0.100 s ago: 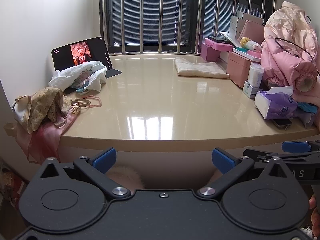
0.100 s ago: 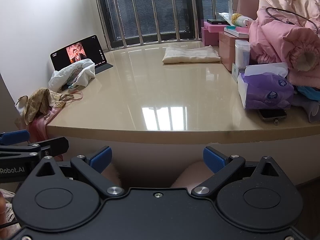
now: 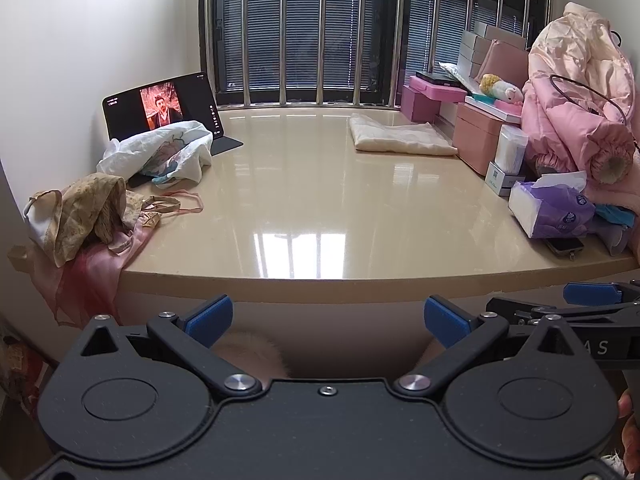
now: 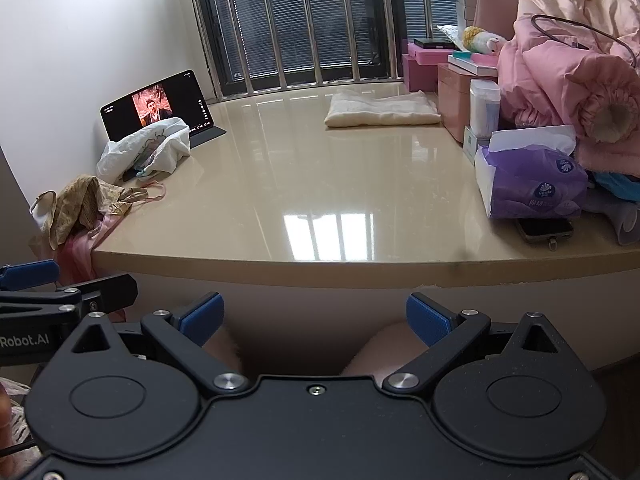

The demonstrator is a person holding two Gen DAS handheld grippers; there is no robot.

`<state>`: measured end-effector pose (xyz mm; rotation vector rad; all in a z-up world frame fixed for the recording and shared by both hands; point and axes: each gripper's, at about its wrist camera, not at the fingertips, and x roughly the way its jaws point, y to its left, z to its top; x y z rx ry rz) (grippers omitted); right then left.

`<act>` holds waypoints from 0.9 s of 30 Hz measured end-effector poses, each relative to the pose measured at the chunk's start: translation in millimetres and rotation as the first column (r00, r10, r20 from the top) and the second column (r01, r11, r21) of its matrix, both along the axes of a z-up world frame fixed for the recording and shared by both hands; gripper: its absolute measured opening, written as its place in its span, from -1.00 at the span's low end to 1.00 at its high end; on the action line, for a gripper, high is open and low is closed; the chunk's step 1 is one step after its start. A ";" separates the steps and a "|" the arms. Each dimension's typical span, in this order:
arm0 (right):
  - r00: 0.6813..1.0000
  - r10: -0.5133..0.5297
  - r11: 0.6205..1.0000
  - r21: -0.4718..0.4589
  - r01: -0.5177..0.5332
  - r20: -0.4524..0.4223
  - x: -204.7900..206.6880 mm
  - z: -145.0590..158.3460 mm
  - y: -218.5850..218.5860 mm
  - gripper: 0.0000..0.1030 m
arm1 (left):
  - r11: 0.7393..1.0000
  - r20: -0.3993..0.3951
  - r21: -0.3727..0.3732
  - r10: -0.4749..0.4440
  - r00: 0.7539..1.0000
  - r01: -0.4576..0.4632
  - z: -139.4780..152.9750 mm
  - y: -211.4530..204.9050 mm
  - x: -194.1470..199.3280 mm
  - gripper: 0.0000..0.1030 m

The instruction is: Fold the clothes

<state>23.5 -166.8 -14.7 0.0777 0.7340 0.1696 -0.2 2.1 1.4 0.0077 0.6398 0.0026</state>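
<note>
A crumpled tan and pink garment hangs over the table's left front corner; it also shows in the right wrist view. A crumpled white garment lies behind it, also in the right wrist view. A folded cream garment lies at the back right, also in the right wrist view. My left gripper is open and empty, below the table's front edge. My right gripper is open and empty, also below the front edge, beside the left one.
A glossy beige table fills the view. A tablet plays video at the back left. A purple tissue pack, a phone, pink boxes and a pink quilted coat crowd the right side. Window bars stand behind.
</note>
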 end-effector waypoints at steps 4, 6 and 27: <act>1.000 0.001 1.000 -0.011 -0.001 0.000 1.4 0.2 -0.4 0.93 | 1.000 0.000 0.001 0.000 1.000 0.000 -1.1 -3.6 -1.3 1.00; 1.000 0.000 1.000 -0.013 0.000 -0.001 1.1 -0.8 -3.2 0.93 | 1.000 -0.002 -0.001 0.002 1.000 -0.002 -3.1 -3.0 -0.7 1.00; 1.000 -0.006 1.000 -0.002 0.006 -0.020 1.5 -2.7 0.0 0.93 | 1.000 -0.010 -0.007 -0.001 1.000 0.001 -5.8 -4.0 -2.8 1.00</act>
